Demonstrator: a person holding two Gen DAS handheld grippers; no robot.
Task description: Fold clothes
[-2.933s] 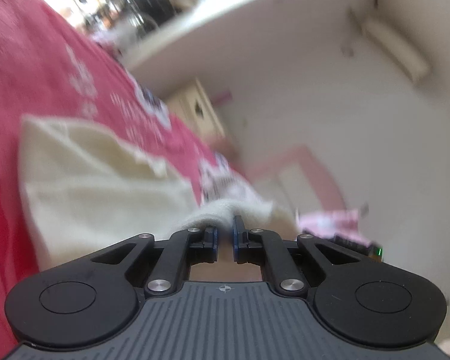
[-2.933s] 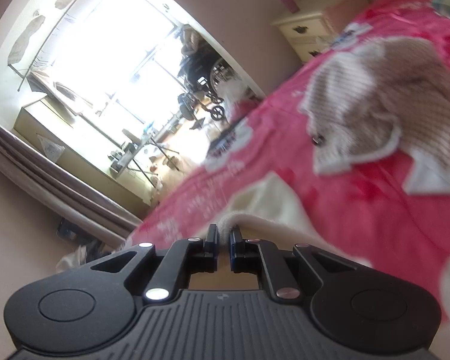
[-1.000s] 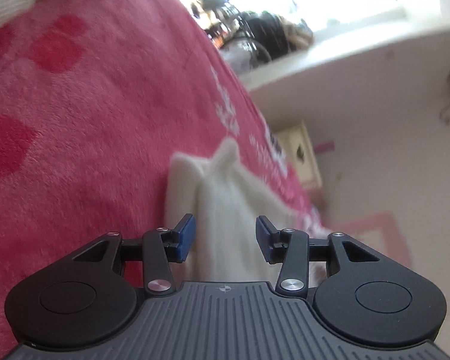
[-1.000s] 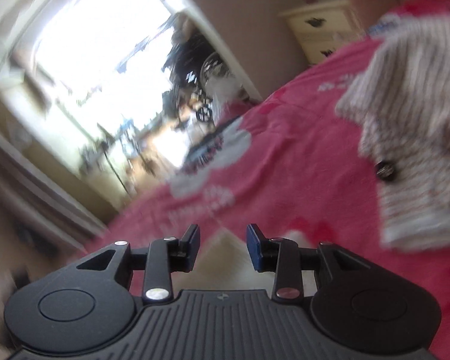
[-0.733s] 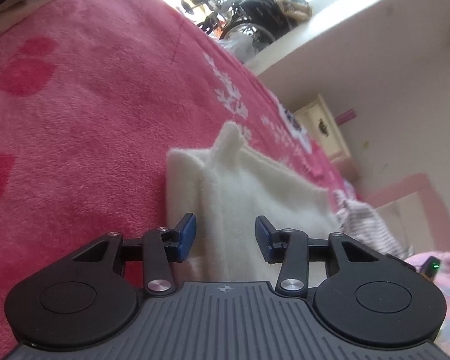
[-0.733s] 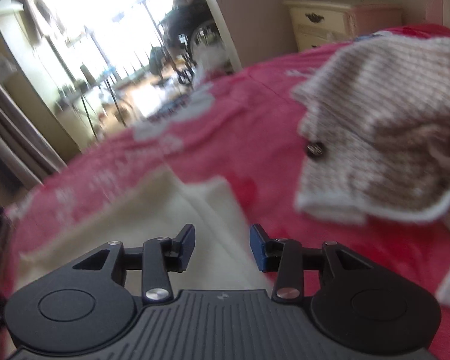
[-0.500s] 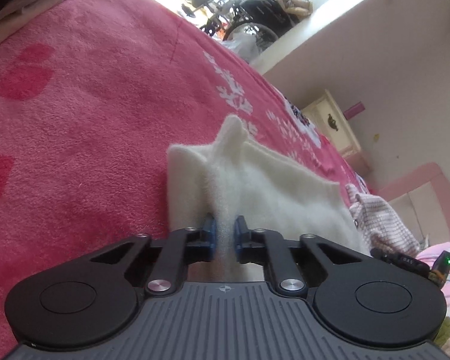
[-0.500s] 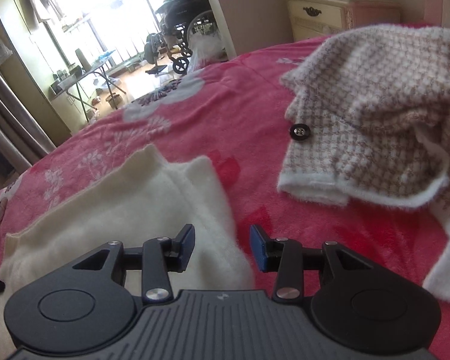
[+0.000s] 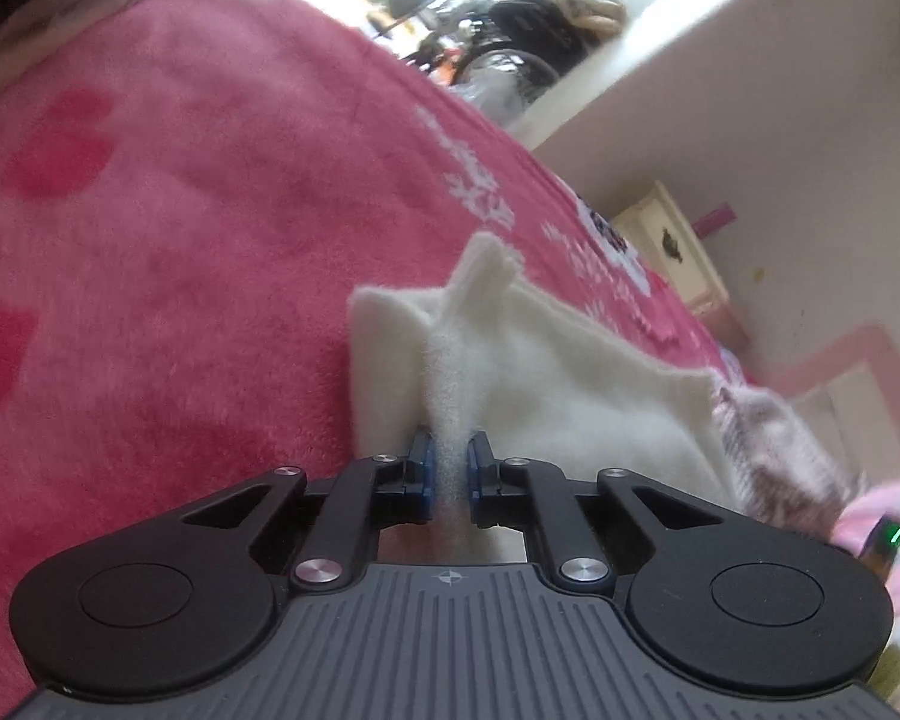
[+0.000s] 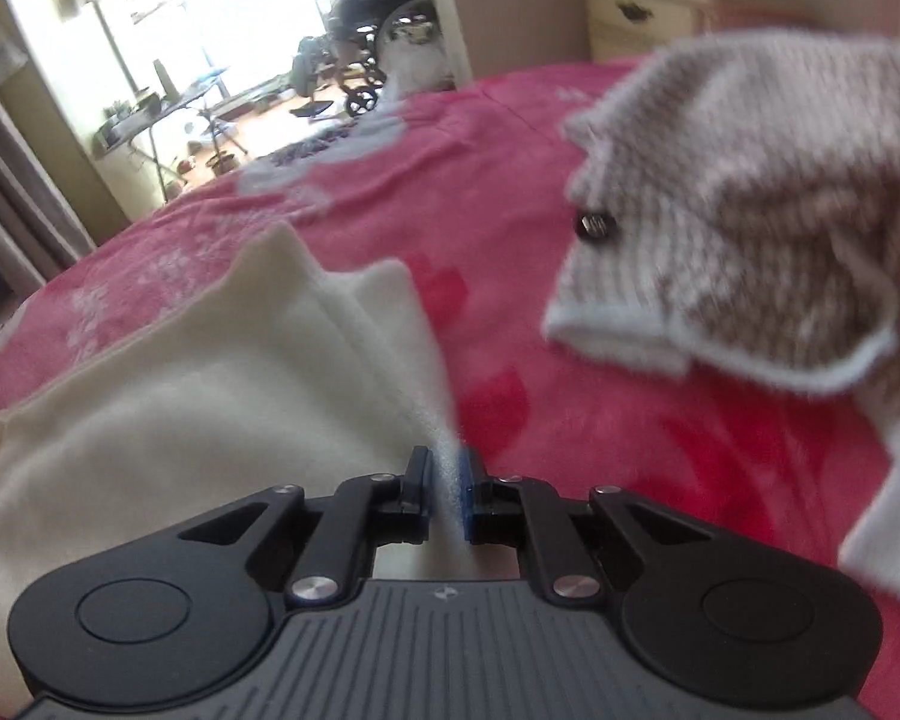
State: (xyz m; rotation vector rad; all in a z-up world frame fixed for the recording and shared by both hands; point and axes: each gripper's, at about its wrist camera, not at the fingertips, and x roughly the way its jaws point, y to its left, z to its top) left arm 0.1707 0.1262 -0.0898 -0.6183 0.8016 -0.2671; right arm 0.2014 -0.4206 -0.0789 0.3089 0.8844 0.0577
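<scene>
A cream fleece garment (image 9: 570, 384) lies partly folded on a pink bed blanket (image 9: 180, 228). My left gripper (image 9: 448, 465) is shut on a raised ridge of its edge. The same cream garment (image 10: 210, 396) fills the lower left of the right wrist view. My right gripper (image 10: 447, 480) is shut on its right edge, which rises as a thin fold between the jaws.
A brown and white checked knit garment (image 10: 768, 252) with a dark button (image 10: 594, 225) lies on the blanket (image 10: 468, 192) to the right. It also shows in the left wrist view (image 9: 774, 450). A cream nightstand (image 9: 672, 252) stands past the bed. A wheelchair (image 10: 378, 60) stands beyond.
Both grippers let go of the cream garment, moved to new spots on its edges and shut again, the left first, then the right. The pinched edges now lift slightly.
</scene>
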